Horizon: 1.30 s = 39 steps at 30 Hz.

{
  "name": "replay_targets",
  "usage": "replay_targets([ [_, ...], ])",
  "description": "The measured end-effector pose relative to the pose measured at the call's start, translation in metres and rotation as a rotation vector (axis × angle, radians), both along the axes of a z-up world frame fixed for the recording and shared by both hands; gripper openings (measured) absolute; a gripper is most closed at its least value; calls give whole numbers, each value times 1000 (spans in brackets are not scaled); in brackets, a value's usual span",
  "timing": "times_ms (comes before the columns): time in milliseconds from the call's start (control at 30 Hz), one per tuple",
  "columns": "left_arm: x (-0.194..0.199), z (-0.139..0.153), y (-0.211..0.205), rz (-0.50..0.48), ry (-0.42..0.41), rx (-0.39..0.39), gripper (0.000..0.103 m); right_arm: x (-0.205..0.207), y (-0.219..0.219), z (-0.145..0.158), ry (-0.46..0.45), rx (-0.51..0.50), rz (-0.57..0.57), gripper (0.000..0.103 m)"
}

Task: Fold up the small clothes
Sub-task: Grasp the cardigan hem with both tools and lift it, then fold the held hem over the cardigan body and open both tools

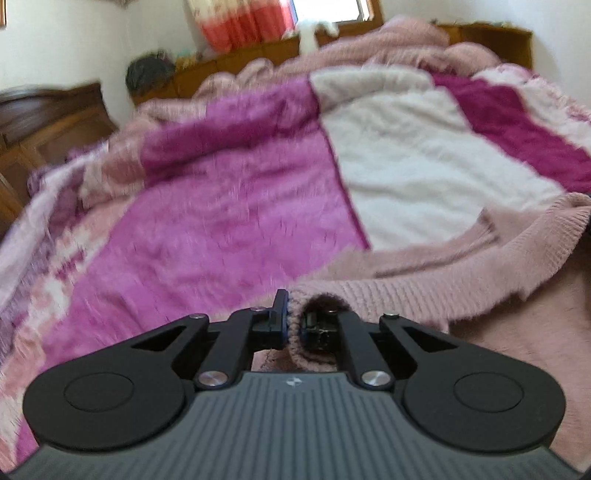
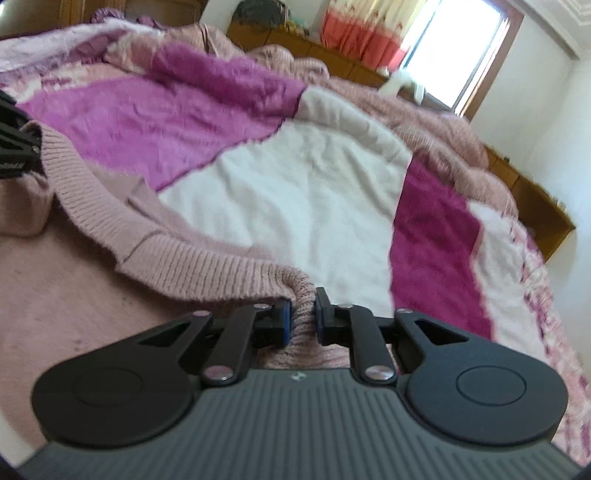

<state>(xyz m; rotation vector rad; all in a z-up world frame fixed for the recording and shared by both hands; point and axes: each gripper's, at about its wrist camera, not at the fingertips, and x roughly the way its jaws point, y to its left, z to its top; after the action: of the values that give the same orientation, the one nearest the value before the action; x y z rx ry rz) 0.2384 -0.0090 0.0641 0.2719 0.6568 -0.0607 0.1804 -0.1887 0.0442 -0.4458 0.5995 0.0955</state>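
A dusty pink knitted sweater (image 1: 424, 291) with a ribbed hem lies over the bed and is held up along that hem. My left gripper (image 1: 294, 323) is shut on one end of the ribbed hem. My right gripper (image 2: 303, 317) is shut on the other end of the same sweater (image 2: 166, 258). The hem sags in a curve between the two. The left gripper shows at the left edge of the right wrist view (image 2: 14, 144). The sweater's body hangs below and towards me, mostly out of sight.
A fuzzy blanket (image 1: 221, 206) in magenta, white and pink blocks covers the bed (image 2: 295, 192). Wooden furniture (image 1: 48, 122) stands to the left. A wooden ledge (image 2: 532, 195), a window and an orange-pink curtain (image 2: 362, 33) line the far wall.
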Motion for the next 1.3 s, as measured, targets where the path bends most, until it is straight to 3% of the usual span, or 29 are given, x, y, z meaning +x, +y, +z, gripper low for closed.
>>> replay_targets([
  [100, 12, -17, 6, 14, 62, -30, 7, 9, -3, -16, 45, 16, -24, 31],
  [200, 9, -15, 10, -4, 54, -21, 23, 7, -11, -14, 33, 52, -54, 44],
  [267, 4, -5, 15, -10, 51, -12, 43, 1, -19, -5, 37, 101, -60, 46],
  [367, -12, 17, 28, -22, 26, -47, 54, -17, -33, 11, 13, 167, -67, 52],
  [533, -47, 45, 42, -60, -7, -100, 55, -45, -53, 31, -40, 203, -73, 63],
  [667, -65, 53, 43, -60, -14, -107, 56, -58, -64, 33, -29, 218, -63, 64],
  [767, -71, 51, 39, -127, 16, -140, 56, -62, -65, 28, -9, 199, -18, 64],
  [1033, -72, 11, 3, -262, 98, -21, 56, -57, -53, 9, 39, 107, 108, 64],
  [1133, -67, -7, -5, -252, 90, 58, 56, -51, -48, 3, 35, 20, 131, 64],
  [1200, -62, -11, -5, -233, 77, 60, 56, -49, -44, -2, 22, -39, 153, 64],
  [1267, -58, -10, -2, -215, 66, 42, 46, -47, -41, -5, 13, -77, 179, 63],
  [1300, -56, -9, 0, -212, 65, 33, 30, -45, -39, -6, 10, -89, 193, 62],
])
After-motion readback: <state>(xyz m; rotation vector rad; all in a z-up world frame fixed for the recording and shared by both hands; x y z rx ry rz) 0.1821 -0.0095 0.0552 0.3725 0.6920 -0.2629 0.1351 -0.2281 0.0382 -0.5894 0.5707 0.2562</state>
